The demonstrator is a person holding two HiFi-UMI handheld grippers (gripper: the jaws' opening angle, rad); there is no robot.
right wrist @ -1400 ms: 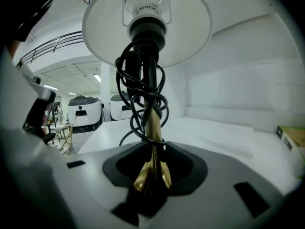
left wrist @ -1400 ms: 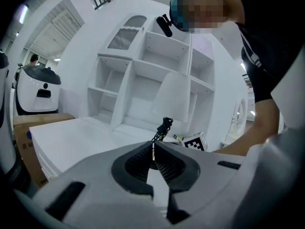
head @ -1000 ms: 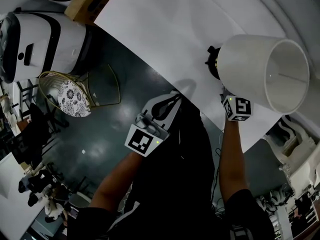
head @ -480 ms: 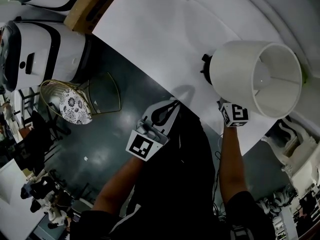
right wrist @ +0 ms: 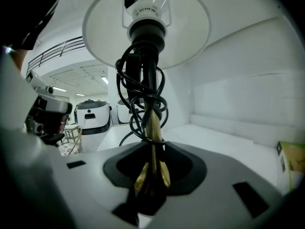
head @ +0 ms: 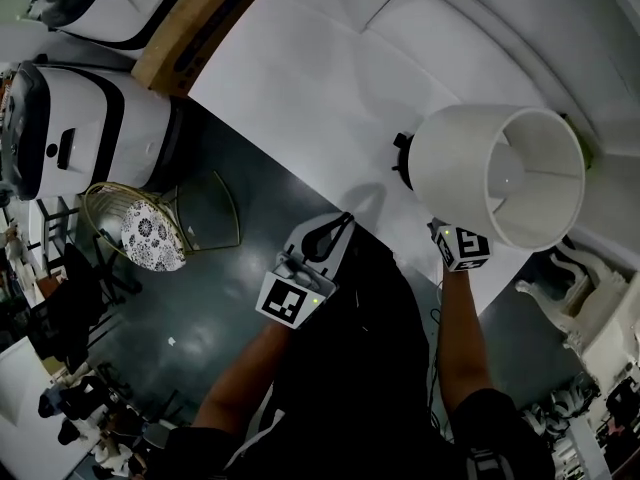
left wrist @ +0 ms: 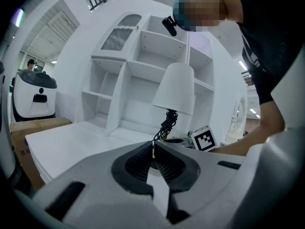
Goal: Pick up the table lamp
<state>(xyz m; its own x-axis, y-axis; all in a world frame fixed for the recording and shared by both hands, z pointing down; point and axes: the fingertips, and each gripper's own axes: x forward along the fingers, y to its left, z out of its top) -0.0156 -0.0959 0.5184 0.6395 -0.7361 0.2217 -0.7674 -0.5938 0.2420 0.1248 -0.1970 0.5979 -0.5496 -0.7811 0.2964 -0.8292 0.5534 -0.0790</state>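
One table lamp (head: 462, 156) stands upright, stem in right gripper (right wrist: 151, 170).

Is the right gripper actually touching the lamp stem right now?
Touching. The right gripper view shows the right gripper with its jaws closed on the gold stem of the table lamp, no gap either side.

A wire chair (head: 196, 218) (patterned cushion (head: 150, 243)) stands near a white machine (head: 85, 128)

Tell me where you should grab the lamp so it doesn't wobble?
Probably the thin brass stem under the shade, coming from the side, below the wound cord. The stem is narrow enough for jaws; the shade is wide and rounded. The right gripper is shut there.
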